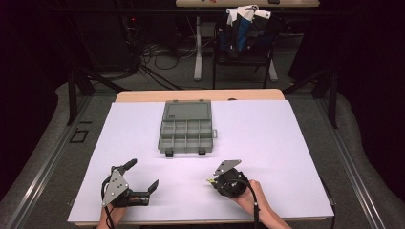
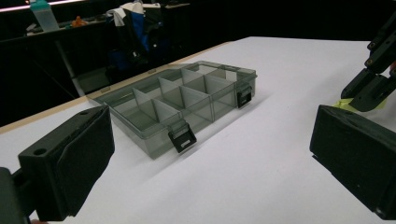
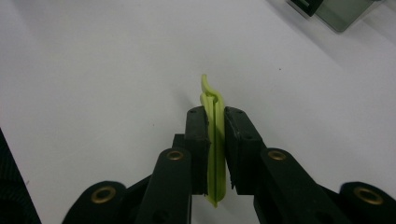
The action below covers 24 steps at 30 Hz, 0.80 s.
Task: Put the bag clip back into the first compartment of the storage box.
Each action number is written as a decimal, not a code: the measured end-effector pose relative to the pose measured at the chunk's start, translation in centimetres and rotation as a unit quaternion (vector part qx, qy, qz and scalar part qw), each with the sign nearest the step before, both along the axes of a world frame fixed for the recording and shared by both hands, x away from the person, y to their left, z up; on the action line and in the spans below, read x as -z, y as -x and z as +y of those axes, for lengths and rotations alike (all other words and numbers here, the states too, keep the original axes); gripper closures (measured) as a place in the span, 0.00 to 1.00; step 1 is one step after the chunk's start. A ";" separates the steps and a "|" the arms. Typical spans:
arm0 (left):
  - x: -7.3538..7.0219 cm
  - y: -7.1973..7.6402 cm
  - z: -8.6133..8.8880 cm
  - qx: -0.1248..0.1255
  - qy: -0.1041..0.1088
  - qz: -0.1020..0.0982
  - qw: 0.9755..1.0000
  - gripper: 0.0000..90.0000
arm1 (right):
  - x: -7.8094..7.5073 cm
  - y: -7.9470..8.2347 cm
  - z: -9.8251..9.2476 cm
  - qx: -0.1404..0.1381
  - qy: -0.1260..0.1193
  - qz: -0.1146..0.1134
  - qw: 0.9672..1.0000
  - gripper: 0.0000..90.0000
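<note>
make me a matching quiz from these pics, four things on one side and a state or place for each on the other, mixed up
Things:
1. left gripper
2. right gripper
3. yellow-green strip
4. compartment box

States or places:
A. lid open, lying at the middle of the white table top
B. jaws wide apart, nothing between them
C. clamped between two black pads
D. jaws shut on a thin thing

Pairs: 1-B, 2-D, 3-C, 4-A

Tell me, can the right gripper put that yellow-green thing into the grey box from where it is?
Probably yes. The right gripper is shut on the yellow-green strip, and only bare white table lies between it and the grey box. The box's lid is swung back, so its compartments look open from above.
</note>
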<state>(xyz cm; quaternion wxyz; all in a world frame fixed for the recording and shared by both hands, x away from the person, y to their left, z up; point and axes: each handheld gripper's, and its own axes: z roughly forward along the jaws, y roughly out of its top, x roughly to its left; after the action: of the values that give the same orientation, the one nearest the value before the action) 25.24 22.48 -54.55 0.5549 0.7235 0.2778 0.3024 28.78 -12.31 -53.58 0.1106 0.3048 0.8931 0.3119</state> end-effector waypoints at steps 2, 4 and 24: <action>0.0 0.0 0.0 0.000 0.000 0.000 1.000 0.00 | 0.0 -0.1 -0.1 0.001 0.000 -0.002 1.000 0.89; 0.0 0.0 0.0 0.000 0.000 0.001 1.000 0.00 | 0.0 -0.1 -0.2 0.000 0.000 -0.003 1.000 0.89; 0.0 0.0 -0.1 0.000 -0.002 0.003 1.000 0.00 | -0.6 -0.5 -1.0 0.007 -0.008 -0.025 1.000 0.89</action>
<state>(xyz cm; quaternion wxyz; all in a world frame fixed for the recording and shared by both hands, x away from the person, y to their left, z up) 25.25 22.39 -54.58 0.5527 0.7255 0.2784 0.3010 29.32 -13.28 -53.01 0.1328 0.3038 0.8854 0.3258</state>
